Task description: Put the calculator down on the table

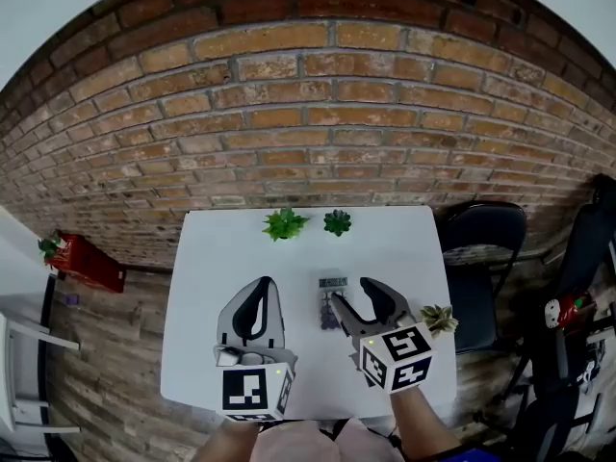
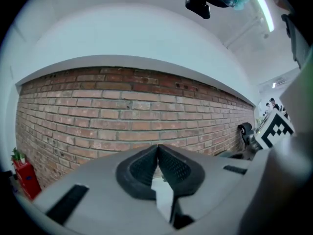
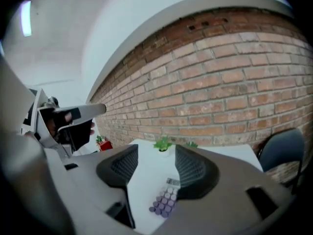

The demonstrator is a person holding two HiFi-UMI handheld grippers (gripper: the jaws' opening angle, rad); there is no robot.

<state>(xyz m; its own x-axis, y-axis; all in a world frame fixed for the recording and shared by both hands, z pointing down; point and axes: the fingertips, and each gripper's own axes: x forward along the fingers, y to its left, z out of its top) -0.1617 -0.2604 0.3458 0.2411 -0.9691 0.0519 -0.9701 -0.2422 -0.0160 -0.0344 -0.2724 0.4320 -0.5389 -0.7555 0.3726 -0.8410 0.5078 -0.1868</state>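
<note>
Hovering over the white tabletop, the left tongs are seen pressed together and empty, the right tongs spread apart with nothing clamped, while the calculator lies flat on the tabletop below the latter. Were the open tongs swung low, the calculator could be knocked toward the succulent at the right edge or pushed into the two potted plants beyond.

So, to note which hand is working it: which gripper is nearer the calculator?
Right. The right gripper is open, with the calculator lying on the table just under its jaws. The left gripper, shut and empty, is off to the calculator's left.
</note>
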